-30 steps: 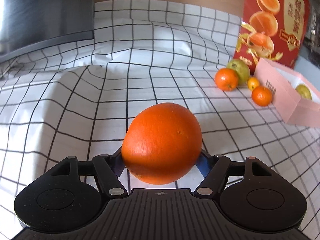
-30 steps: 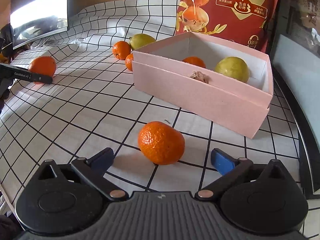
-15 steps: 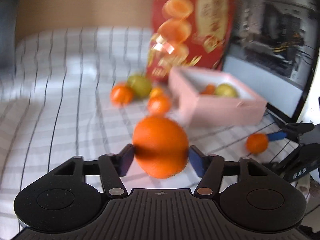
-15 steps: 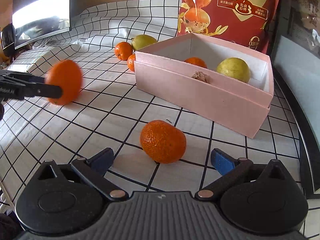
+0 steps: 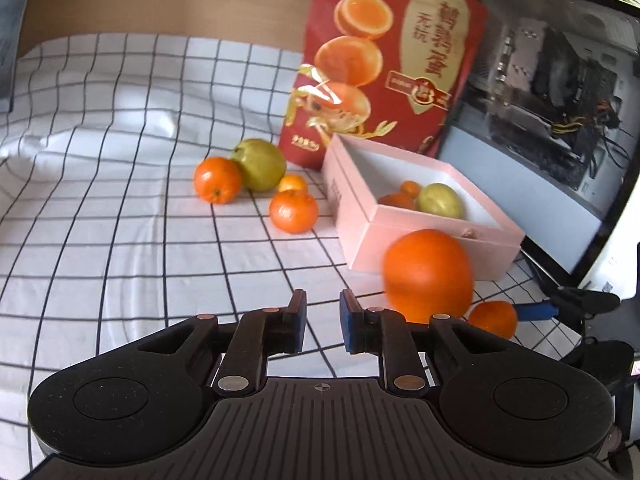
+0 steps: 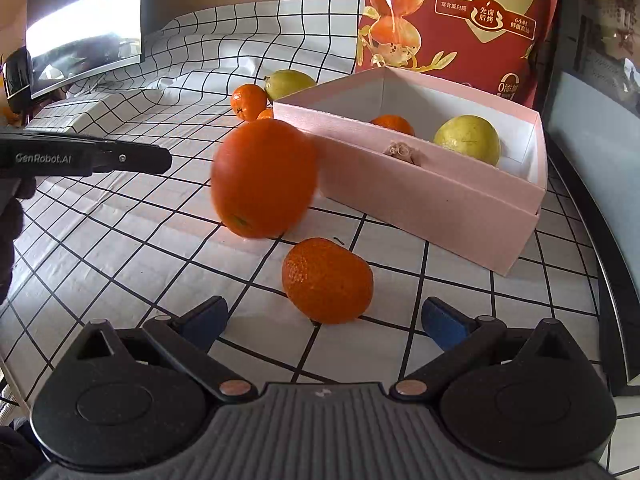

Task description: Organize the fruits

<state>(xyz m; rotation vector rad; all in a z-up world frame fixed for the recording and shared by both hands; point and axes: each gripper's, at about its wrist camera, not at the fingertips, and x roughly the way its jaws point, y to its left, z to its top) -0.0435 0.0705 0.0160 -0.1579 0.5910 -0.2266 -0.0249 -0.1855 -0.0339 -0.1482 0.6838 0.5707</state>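
A large orange (image 5: 428, 276) is loose and motion-blurred beside the pink box (image 5: 432, 236); in the right wrist view it (image 6: 264, 178) sits near the checked cloth, free of the left gripper. My left gripper (image 5: 323, 322) has its jaws nearly together and holds nothing. My right gripper (image 6: 322, 320) is open around a small mandarin (image 6: 327, 280) on the cloth. The pink box (image 6: 432, 196) holds a green fruit (image 6: 467, 140) and a small orange (image 6: 392, 124).
A green fruit (image 5: 260, 164) and three small oranges (image 5: 294, 212) lie on the cloth left of the box. A red snack bag (image 5: 380, 68) stands behind it. A dark monitor (image 5: 552, 92) is at the right, another screen (image 6: 84, 24) at the left.
The left gripper swung right toward the box, lost the large orange and closed empty. The orange now moves free by the box. The right gripper stayed open around the mandarin.
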